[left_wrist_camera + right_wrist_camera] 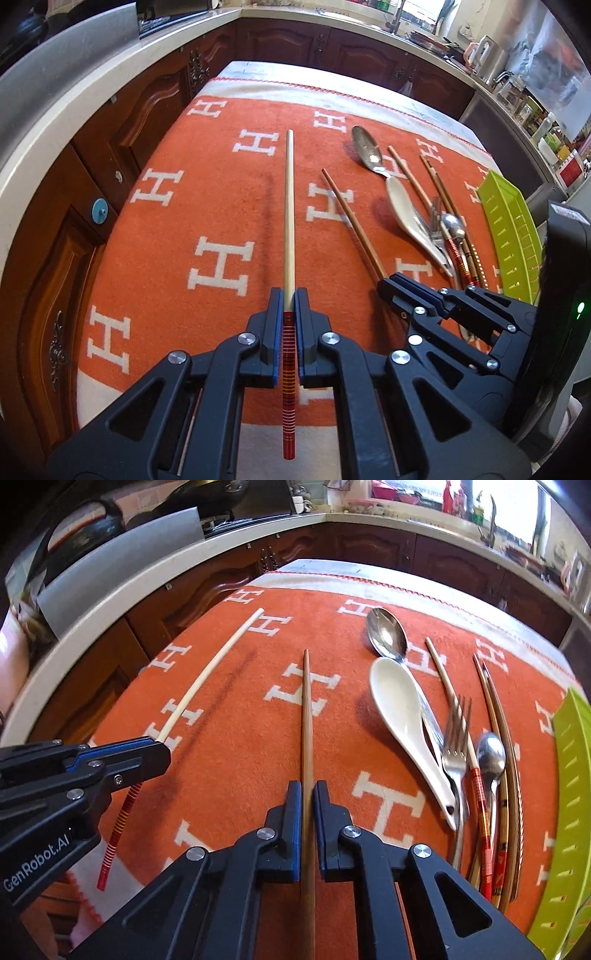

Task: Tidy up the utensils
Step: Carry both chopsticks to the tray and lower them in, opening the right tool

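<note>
My left gripper (289,295) is shut on a pale chopstick with a red striped handle (289,206), held above the orange cloth; it also shows in the right wrist view (207,675). My right gripper (307,790) is shut on a brown wooden chopstick (306,716), seen in the left wrist view too (351,221). To the right lie a steel spoon (386,633), a white ceramic spoon (402,705), a fork (456,738), a small spoon (491,757) and several more chopsticks (506,760).
A green slotted tray (569,812) stands at the right edge of the table. The orange cloth with white H marks (236,760) covers the table. Dark wood cabinets and a pale countertop (147,576) run round behind.
</note>
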Tool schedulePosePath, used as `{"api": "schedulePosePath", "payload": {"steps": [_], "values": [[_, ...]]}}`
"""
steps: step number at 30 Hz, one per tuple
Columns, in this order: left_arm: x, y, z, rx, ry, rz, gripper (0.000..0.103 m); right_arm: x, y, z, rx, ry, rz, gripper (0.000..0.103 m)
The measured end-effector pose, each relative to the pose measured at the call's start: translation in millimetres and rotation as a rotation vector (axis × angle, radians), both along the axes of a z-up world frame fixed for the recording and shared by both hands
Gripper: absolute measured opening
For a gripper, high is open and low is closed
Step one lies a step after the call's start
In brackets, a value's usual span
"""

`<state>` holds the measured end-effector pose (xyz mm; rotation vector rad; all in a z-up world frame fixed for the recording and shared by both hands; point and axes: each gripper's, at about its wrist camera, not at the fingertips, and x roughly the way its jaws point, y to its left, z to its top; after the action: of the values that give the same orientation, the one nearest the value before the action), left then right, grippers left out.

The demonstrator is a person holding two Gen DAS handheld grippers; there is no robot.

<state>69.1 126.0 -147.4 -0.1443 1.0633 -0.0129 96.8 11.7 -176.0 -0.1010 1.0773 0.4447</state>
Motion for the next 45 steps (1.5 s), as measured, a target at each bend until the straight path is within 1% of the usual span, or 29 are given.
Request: {"api": "schedulePosePath", "payload": {"steps": [4, 11, 17, 23, 25, 28, 31, 35, 38, 40, 42, 43, 44, 45], "values": [[-2.5, -16.1, 11.4, 0.006, -0.019, -0.018, 0.004, -3.8, -29.3, 18.8, 0.061, -0.008, -0.043, 0.006], [1.0, -61.3, 30.9, 0.009, -0.047, -0.091, 0.004, -12.9, -96.5, 63.8, 0.138, -0.08, -0.144, 0.006], [11.3, -119.8, 46.8, -0.015, -0.056, -0.185, 0.004, -25.3, -156.9, 94.5, 0.163, -0.136, -0.241, 0.006], [25.6, -186.2, 59.4, -0.074, -0.049, -0.296, 0.004, -39.9, -231.6, 108.4, 0.171, -0.158, -0.371, 0.006], [30.2, -211.4, 59.7, -0.099, -0.038, -0.33, 0.004, -44.2, -255.7, 108.0, 0.178, -0.158, -0.417, 0.006], [31.2, -240.2, 57.2, -0.11, -0.021, -0.375, 0.004, -50.4, -288.9, 99.5, 0.182, -0.134, -0.478, 0.006], [30.6, -269.5, 53.1, -0.112, -0.004, -0.416, 0.004, -55.4, -314.0, 87.6, 0.196, -0.1, -0.514, 0.006], [31.0, -287.0, 47.8, -0.117, 0.013, -0.429, 0.004, -52.8, -326.7, 72.4, 0.229, -0.057, -0.516, 0.006], [33.8, -291.3, 45.3, -0.121, 0.02, -0.42, 0.004, -42.1, -329.1, 58.5, 0.268, -0.013, -0.502, 0.007], [35.9, -292.2, 44.0, -0.124, 0.028, -0.41, 0.004, -35.7, -327.2, 50.0, 0.27, 0.007, -0.514, 0.01], [39.0, -286.8, 42.6, -0.129, 0.034, -0.405, 0.004, -34.3, -329.0, 44.6, 0.28, 0.003, -0.536, 0.026], [39.1, -287.4, 42.1, -0.133, 0.035, -0.404, 0.004, -33.7, -329.0, 42.8, 0.287, 0.001, -0.542, 0.03], [40.9, -284.6, 42.0, -0.134, 0.036, -0.402, 0.004, -35.2, -331.7, 41.6, 0.288, -0.002, -0.544, 0.032], [42.1, -284.5, 41.2, -0.137, 0.039, -0.399, 0.004, -34.0, -330.2, 42.1, 0.285, -0.004, -0.548, 0.032]]}}
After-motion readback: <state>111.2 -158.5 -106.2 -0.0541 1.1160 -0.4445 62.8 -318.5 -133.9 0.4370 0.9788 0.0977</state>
